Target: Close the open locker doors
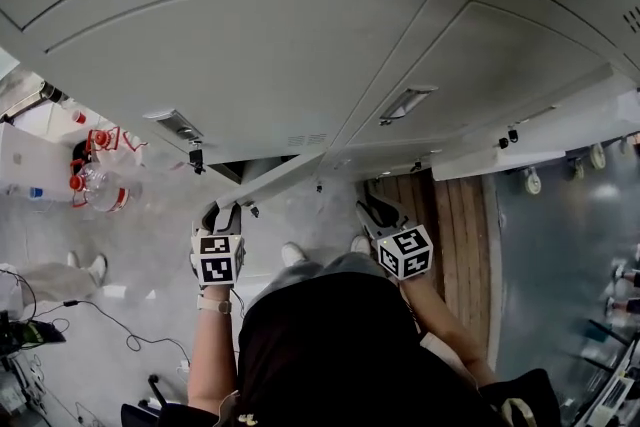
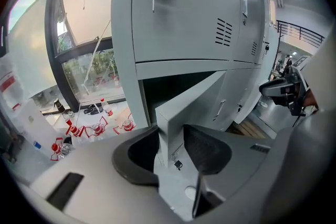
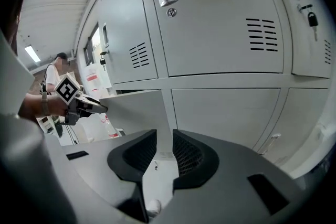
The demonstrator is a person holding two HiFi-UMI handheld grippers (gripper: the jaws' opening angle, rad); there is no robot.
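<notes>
Low in the grey locker bank (image 1: 250,45), the open locker door (image 2: 197,99) stands swung out from its right-hand hinge, with its free edge upright and pointing away from the bank; from overhead its top runs as a slanted strip. Left gripper (image 2: 170,136): jaws wide apart and straddling that free edge, left pad close beside it, no clamp made out. Right gripper (image 3: 164,140): jaws roughly half apart with nothing between them, aimed at a shut lower locker (image 3: 226,113), the door off to its left and apart.
</notes>
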